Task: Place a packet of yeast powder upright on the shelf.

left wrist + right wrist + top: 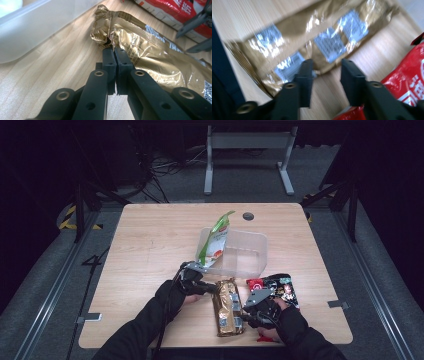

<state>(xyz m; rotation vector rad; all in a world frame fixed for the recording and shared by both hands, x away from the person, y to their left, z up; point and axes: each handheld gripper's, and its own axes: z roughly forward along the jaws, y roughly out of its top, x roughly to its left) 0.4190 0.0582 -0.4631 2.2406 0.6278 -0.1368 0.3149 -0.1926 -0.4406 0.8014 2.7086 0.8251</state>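
Gold foil packet (228, 306) lies flat on the table (150, 250), near the front edge, between the two grippers. Its long axis runs front to back — one crimped end toward the clear plastic bin (240, 251), the other toward the person.

Left gripper (115, 56): jaws closed together, tips right at the crumpled far corner of the packet. A fold of foil seems to be pinched between them, but the contact is at the very tip; I judge it a light hold at best.

Right gripper (325, 66): jaws apart, nothing between them, hovering just beside the packet's long edge near the front end. This view is blurred, so finer detail is out.

Progress, as a judgement — a green-and-white bag (215, 240) already stands upright in the bin, leaning on its left wall. The gold packet is still on the wood, not lifted. A red packet (257, 284) and a dark packet (282, 287) lie to its right, untouched. So roughly one item binned and three left, with the gold packet's pickup just begun.
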